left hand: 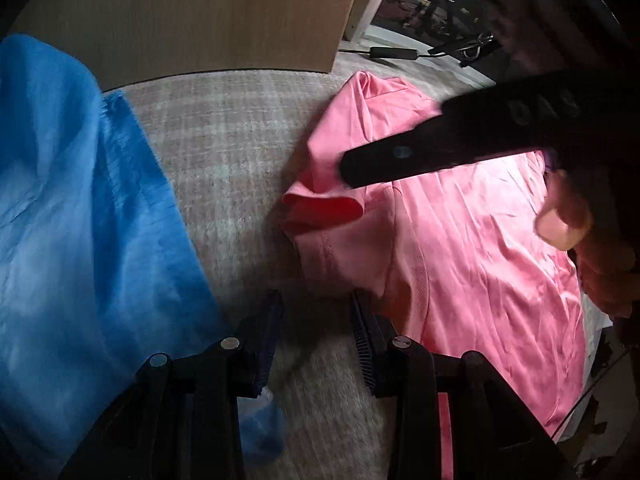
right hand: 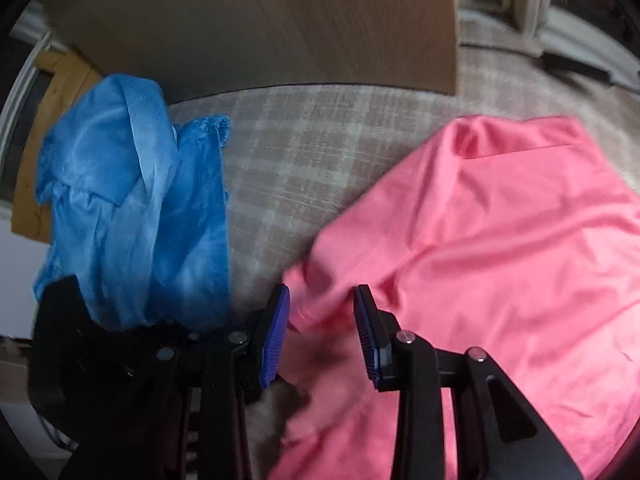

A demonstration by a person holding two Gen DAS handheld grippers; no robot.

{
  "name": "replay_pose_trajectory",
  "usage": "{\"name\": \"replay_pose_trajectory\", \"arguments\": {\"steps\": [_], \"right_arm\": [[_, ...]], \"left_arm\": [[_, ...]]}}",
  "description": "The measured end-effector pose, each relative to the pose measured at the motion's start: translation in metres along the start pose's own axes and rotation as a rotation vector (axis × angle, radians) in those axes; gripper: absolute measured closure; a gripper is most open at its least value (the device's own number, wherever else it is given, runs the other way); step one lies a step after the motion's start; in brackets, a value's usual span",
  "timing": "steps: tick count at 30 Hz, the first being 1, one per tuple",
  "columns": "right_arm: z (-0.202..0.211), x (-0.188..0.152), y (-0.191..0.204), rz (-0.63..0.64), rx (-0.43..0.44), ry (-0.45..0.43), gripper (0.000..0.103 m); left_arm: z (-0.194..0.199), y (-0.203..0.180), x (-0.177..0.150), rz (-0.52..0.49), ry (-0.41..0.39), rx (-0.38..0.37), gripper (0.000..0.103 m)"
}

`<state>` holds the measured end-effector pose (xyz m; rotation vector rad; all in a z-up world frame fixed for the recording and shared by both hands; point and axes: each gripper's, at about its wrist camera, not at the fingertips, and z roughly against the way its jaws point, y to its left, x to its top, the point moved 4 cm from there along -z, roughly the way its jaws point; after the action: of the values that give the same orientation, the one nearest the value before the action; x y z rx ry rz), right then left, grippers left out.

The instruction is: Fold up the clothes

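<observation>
A pink shirt [left hand: 472, 232] lies spread on the checked bed cover, its sleeve [left hand: 324, 208] pointing left; it fills the right of the right wrist view [right hand: 492, 248]. A blue garment [left hand: 80, 208] lies crumpled at the left, also in the right wrist view [right hand: 136, 208]. My left gripper [left hand: 316, 320] is open and empty, low over the cover between the two garments, its right finger at the pink shirt's edge. My right gripper [right hand: 322, 312] is open over the pink sleeve edge, with cloth between its fingers. The right tool's body [left hand: 460, 140] crosses above the shirt in the left wrist view.
A wooden headboard panel [left hand: 192, 16] stands behind the bed. The checked cover [left hand: 224, 168] shows between the garments. A black cable and adapter [left hand: 396, 53] lie at the far right edge. A hand [left hand: 576, 216] holds the right tool.
</observation>
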<state>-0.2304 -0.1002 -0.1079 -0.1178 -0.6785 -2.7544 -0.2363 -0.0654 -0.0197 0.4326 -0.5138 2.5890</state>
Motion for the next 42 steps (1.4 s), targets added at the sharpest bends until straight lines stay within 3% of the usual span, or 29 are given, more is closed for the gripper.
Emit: {"name": "replay_pose_trajectory", "arguments": {"steps": [3, 4, 5, 8, 13, 15, 18, 21, 25, 27, 30, 35, 39, 42], "right_arm": [[-0.004, 0.009, -0.001, -0.014, -0.003, -0.007, 0.071], [-0.005, 0.012, -0.001, -0.009, -0.029, -0.01, 0.09], [-0.005, 0.015, -0.002, -0.001, -0.038, -0.012, 0.103], [0.006, 0.022, 0.001, 0.023, -0.017, -0.072, 0.102], [0.058, 0.046, 0.017, 0.062, 0.087, -0.279, 0.102], [0.06, 0.056, 0.02, 0.07, 0.084, -0.312, 0.102], [0.035, 0.07, 0.016, 0.058, 0.044, -0.292, 0.102], [0.004, 0.073, 0.009, 0.053, -0.03, -0.258, 0.102], [-0.023, 0.072, 0.001, 0.032, -0.034, -0.168, 0.101], [-0.016, 0.07, 0.001, 0.017, -0.031, -0.154, 0.099], [0.019, 0.063, 0.007, -0.001, 0.004, -0.198, 0.085], [0.101, 0.022, 0.024, 0.001, 0.2, -0.267, 0.083], [0.181, -0.045, 0.028, 0.068, 0.282, -0.31, 0.08], [0.241, -0.099, 0.02, 0.101, 0.313, -0.35, 0.075]], "left_arm": [[-0.003, -0.001, 0.006, -0.031, -0.03, -0.017, 0.072], [-0.004, -0.001, 0.008, -0.045, -0.036, -0.022, 0.081], [-0.005, -0.002, 0.008, -0.057, -0.035, -0.03, 0.101], [0.006, -0.005, 0.007, -0.093, -0.05, -0.043, 0.101], [0.047, -0.006, 0.007, -0.135, -0.137, -0.06, 0.101], [0.045, -0.005, 0.008, -0.144, -0.132, -0.042, 0.101], [0.023, 0.002, 0.012, -0.145, -0.072, 0.044, 0.103], [0.007, 0.013, 0.011, -0.137, -0.023, 0.074, 0.101], [0.02, 0.021, 0.009, -0.082, -0.039, 0.036, 0.101], [0.038, 0.019, 0.005, -0.072, -0.063, 0.011, 0.096], [0.073, 0.011, -0.011, -0.087, -0.096, 0.007, 0.091], [0.131, -0.002, -0.063, -0.091, -0.116, 0.006, 0.089], [0.179, -0.003, -0.121, -0.046, -0.118, 0.013, 0.085], [0.204, -0.002, -0.161, 0.019, -0.105, 0.076, 0.085]]}}
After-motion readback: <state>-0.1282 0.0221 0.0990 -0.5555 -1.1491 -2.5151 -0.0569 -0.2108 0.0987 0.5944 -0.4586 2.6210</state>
